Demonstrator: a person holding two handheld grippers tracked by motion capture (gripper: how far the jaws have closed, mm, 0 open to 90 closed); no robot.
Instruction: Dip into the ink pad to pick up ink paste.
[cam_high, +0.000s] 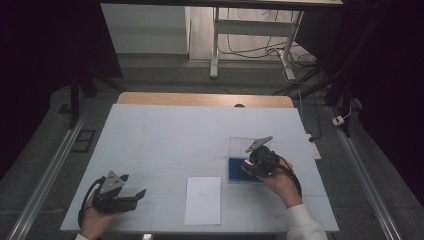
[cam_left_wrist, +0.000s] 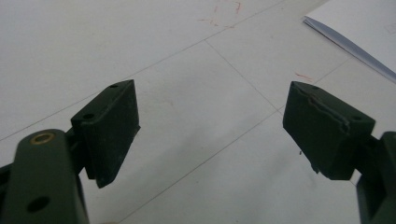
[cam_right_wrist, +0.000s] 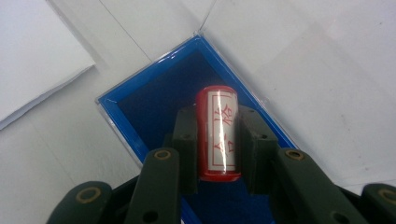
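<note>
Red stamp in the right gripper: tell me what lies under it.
The blue ink pad in its clear case lies under the red stamp; the stamp's lower end and any contact are hidden.

High view: fixed above my side of the bench, facing forward and down, far enough back to take in the whole top and the floor beyond. Left gripper view: rides low on the left hand-held gripper, close over bare bench, catching a corner of the white paper sheet. Right gripper view: looks steeply down, very near the blue ink pad. I find sheet and pad in the high view too.
</note>
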